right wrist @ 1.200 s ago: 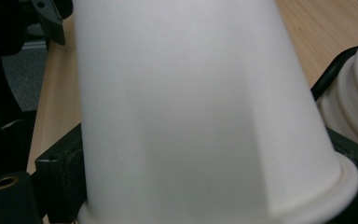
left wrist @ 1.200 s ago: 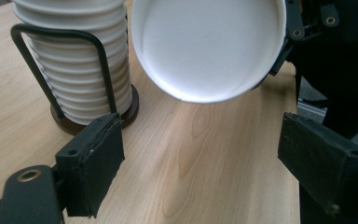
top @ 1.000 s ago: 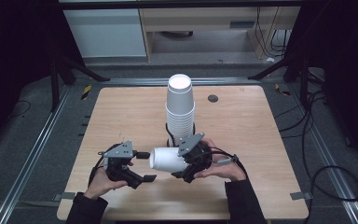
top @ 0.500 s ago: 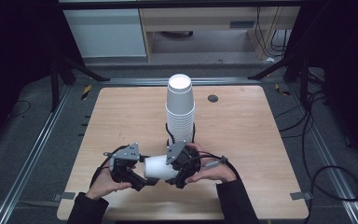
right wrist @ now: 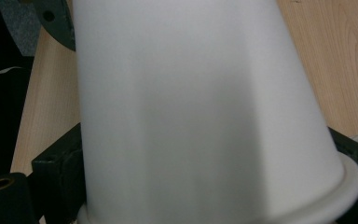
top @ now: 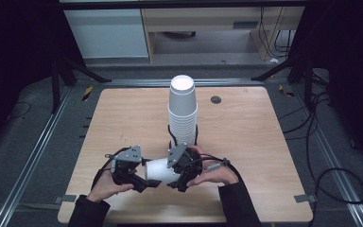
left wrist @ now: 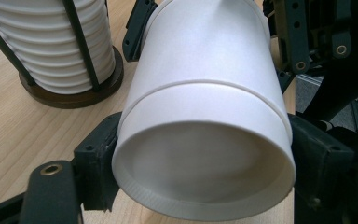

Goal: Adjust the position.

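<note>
Pale wooden table (top: 246, 137), dark room

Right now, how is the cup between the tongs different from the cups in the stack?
The held cup lies on its side off the table, gripped by the left tongs and right tongs; the stacked cups stand inverted, nested in a rack. Both are plain white paper.

A paper cup (top: 159, 170) lies sideways between the left gripper (top: 144, 182) and right gripper (top: 178, 177), near the table (top: 246, 142) front edge. The cup stack (top: 183, 111) stands just behind.
</note>
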`<state>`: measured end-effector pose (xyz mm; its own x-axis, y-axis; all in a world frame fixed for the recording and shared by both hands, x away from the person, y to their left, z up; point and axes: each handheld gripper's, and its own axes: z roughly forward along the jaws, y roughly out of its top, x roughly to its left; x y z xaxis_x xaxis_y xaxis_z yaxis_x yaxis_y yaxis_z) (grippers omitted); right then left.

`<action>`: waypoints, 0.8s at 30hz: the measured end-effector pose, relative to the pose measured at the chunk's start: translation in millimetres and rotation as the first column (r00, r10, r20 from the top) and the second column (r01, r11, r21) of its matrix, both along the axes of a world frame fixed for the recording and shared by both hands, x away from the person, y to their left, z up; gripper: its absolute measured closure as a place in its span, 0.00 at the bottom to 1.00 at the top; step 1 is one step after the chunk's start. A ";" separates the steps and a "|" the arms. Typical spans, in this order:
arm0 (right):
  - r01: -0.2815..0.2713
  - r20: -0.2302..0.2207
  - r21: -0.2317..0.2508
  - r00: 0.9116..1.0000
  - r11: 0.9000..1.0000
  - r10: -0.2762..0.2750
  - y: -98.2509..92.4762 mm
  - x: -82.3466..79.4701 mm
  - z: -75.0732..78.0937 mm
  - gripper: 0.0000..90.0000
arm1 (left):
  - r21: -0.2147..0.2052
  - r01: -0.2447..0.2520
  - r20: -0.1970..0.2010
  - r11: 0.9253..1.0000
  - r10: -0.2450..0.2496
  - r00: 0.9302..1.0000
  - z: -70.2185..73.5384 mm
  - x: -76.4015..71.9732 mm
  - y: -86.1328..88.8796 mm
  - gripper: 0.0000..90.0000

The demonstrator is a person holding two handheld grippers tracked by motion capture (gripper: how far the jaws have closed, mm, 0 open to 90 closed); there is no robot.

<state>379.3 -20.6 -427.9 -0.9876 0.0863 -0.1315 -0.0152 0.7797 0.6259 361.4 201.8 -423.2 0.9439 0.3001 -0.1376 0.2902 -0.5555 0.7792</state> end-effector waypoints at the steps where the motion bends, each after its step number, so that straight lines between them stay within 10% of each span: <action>1: 0.002 -0.002 -0.001 1.000 1.000 -0.002 0.1 0.0 -0.4 0.08 | 0.002 0.001 0.001 1.000 -0.001 1.000 0.1 0.0 0.0 0.25; 14: 0.022 -0.021 0.100 1.000 0.995 -0.020 -11.7 0.8 9.0 0.05 | -0.018 -0.010 0.009 1.000 0.010 1.000 1.2 1.7 7.9 0.25; 24: 0.104 -0.049 0.276 0.994 0.956 -0.095 -42.9 1.5 24.0 0.05 | -0.056 -0.046 0.031 0.997 0.048 0.998 2.3 5.3 18.1 0.25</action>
<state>380.8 -63.4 -403.9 -0.9756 0.2127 -0.0543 0.0792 0.5717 0.8166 366.7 219.9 -420.8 0.9333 0.3368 -0.1249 0.2890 -0.4976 0.8179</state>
